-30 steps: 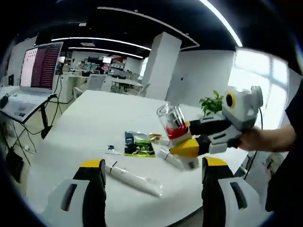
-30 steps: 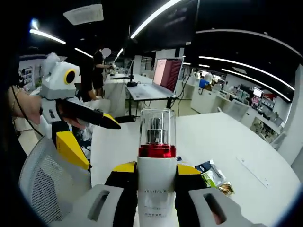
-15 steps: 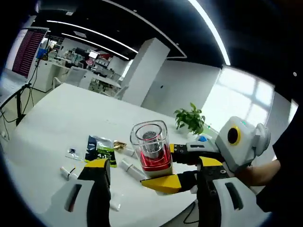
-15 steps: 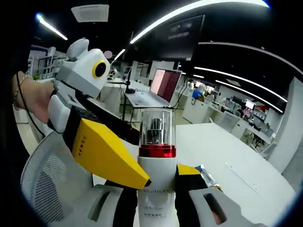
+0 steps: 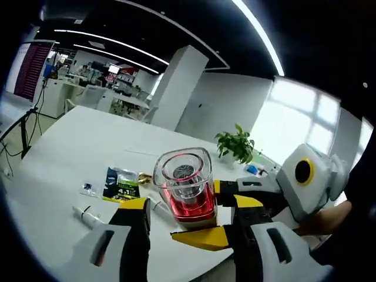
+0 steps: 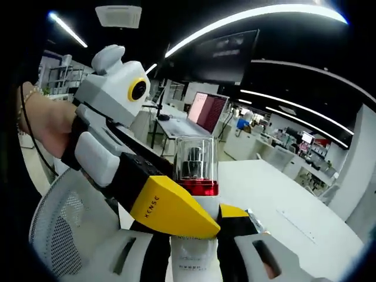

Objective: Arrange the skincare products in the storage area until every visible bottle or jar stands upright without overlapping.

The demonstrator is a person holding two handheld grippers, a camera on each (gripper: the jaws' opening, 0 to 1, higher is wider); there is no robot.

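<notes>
A white bottle (image 6: 191, 258) with a red collar and a clear square cap (image 5: 184, 174) is held off the table, and my right gripper (image 6: 194, 211) is shut on its body. In the left gripper view that gripper's yellow finger (image 5: 202, 238) reaches in from the right, under the bottle. My left gripper (image 5: 191, 205) is open, its two jaws standing either side of the capped end, apparently without touching it. In the right gripper view the left gripper's yellow finger (image 6: 170, 205) crosses in front of the bottle's left side.
On the white table (image 5: 70, 147) lie a green-and-black sachet (image 5: 120, 185), small packets and a white tube (image 5: 88, 216). A potted plant (image 5: 235, 144) stands at its far edge. A mesh chair (image 6: 59, 235), a laptop (image 6: 205, 111) and a person's hand (image 6: 44, 126) are nearby.
The two grippers have closed in on each other. The held bottle's cap now sits between my left gripper's jaws, whose yellow finger overlaps the bottle in the right gripper view.
</notes>
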